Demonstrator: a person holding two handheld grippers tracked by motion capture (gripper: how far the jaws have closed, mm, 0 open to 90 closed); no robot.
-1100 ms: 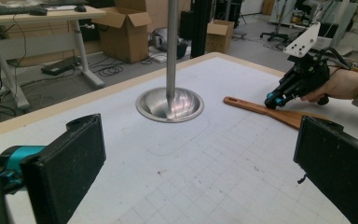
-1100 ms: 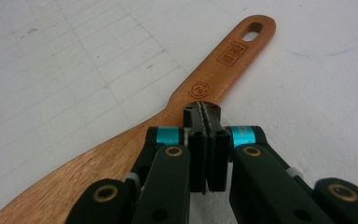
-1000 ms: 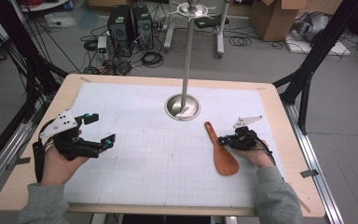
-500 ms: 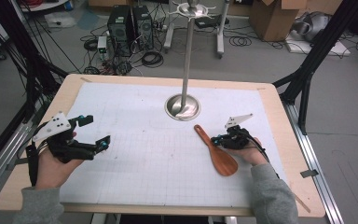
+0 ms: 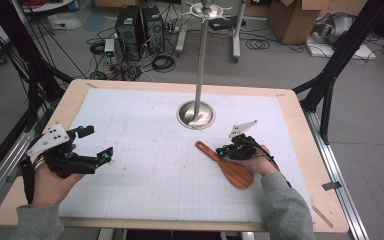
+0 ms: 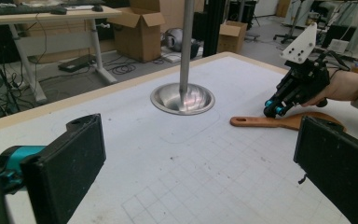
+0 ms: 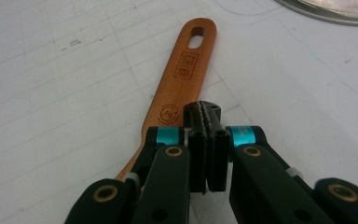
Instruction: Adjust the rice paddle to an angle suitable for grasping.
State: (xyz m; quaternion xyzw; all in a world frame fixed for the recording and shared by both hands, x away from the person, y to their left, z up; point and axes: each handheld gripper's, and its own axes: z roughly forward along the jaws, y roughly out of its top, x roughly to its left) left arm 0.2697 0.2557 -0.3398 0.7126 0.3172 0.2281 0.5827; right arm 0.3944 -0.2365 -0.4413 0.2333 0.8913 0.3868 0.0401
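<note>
Your spoon (image 5: 226, 162) has swung on the mat (image 5: 145, 165): a second ago its handle pointed up toward the stand's base (image 5: 196, 114); now it angles toward the mat's middle, with the bowl end near your right hand. Your right gripper (image 5: 222, 150) has slid leftward with it, jaws pressed together and empty, their tips beside the handle's right edge (image 7: 179, 93), so I judge you are nudging the spoon round, not lifting it. Largest first for room: the table (image 5: 300, 125) carries the mat almost edge to edge, and the mat between your hands is bare, so there is plenty of space to keep sweeping left. The base sits just beyond the handle tip, the one thing to steer clear of. The table's right edge is well off. Your left gripper (image 5: 95, 144) hovers at the mat's left side, jaws spread wide and holding nothing.
</note>
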